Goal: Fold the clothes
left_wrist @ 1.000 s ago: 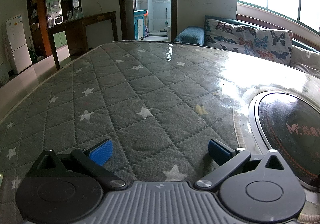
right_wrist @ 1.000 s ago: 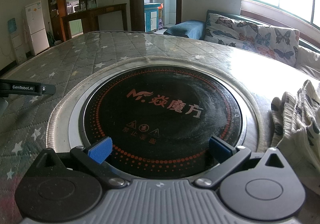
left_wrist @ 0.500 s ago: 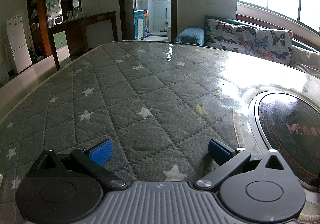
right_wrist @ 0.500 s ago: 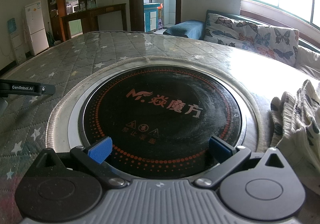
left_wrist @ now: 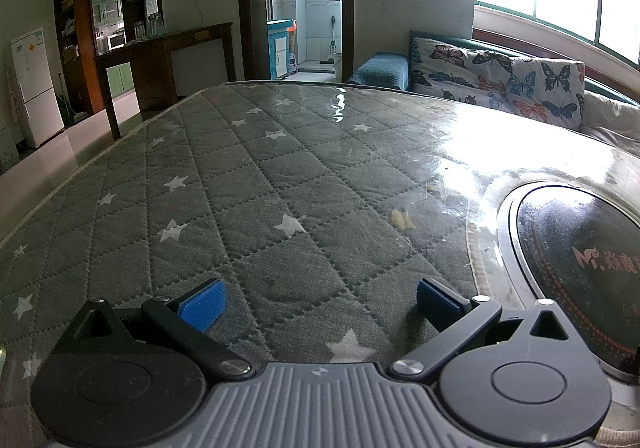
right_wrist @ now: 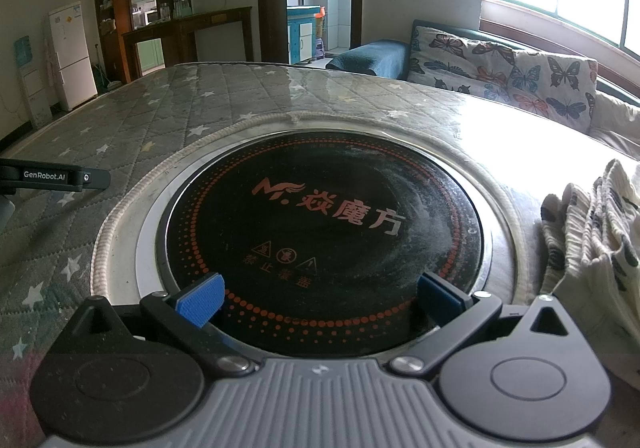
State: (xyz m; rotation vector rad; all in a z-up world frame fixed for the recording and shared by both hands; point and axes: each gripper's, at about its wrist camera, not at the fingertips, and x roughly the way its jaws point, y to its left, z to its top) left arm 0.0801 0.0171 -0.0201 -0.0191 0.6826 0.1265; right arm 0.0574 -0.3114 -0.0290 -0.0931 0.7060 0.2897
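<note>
Your left gripper (left_wrist: 318,306) has its fingers wide over the table (left_wrist: 248,184). Your right gripper (right_wrist: 320,298) has wide fingers too, over the black cooktop (right_wrist: 320,224). The clothes (right_wrist: 592,240) lie bunched up just right of it.

The left gripper (left_wrist: 318,302) is level and low, its jaws spread wide with nothing between the blue pads (left_wrist: 202,306). The right gripper (right_wrist: 320,302) has the same pose, jaws wide apart and empty. The left gripper's side shows at the right view's left edge.
</note>
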